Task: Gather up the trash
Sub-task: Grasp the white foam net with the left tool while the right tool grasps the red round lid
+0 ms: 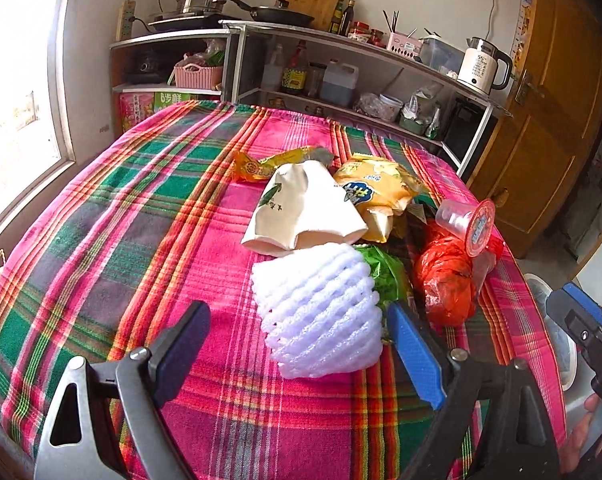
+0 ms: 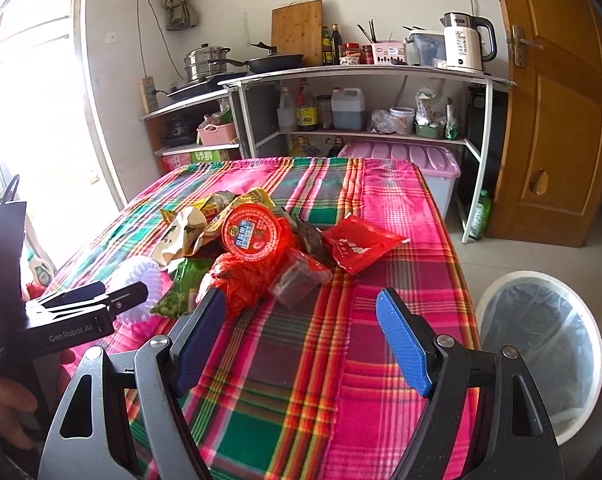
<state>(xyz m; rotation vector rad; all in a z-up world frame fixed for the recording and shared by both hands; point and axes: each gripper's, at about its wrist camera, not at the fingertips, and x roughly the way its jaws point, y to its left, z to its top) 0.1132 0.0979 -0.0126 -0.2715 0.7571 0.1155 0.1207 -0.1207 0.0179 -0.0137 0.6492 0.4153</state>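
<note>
Left gripper (image 1: 301, 344) low over the plaid-covered tabletop (image 1: 141, 208), jaws spread wide and holding nothing. Between those jaws, nearer the right one and a little ahead: a white foam net sleeve (image 1: 321, 312), lying on the cloth, not clamped. Ahead of it, a cream paper wrapper (image 1: 305, 208) with a yellow snack wrapper (image 1: 269, 166) behind. Ahead of the right jaw: a yellow bag (image 1: 381, 188), a green packet (image 1: 385, 276) tucked under the foam sleeve, then a crumpled red plastic bag (image 1: 445, 280) and a clear cup with a red lid (image 1: 467, 222) lying on its side. Right gripper (image 2: 301, 336) likewise held above the cloth, jaws wide apart, empty, bare plaid between them. Just ahead of its left jaw, the red bag, with the red-lidded cup on top of the heap; ahead between the jaws, a clear crumpled container (image 2: 299, 280) and a red foil packet (image 2: 357, 246). Right of the right jaw, beside and below the tabletop edge, a white bin (image 2: 541, 360) lined with clear plastic.
</note>
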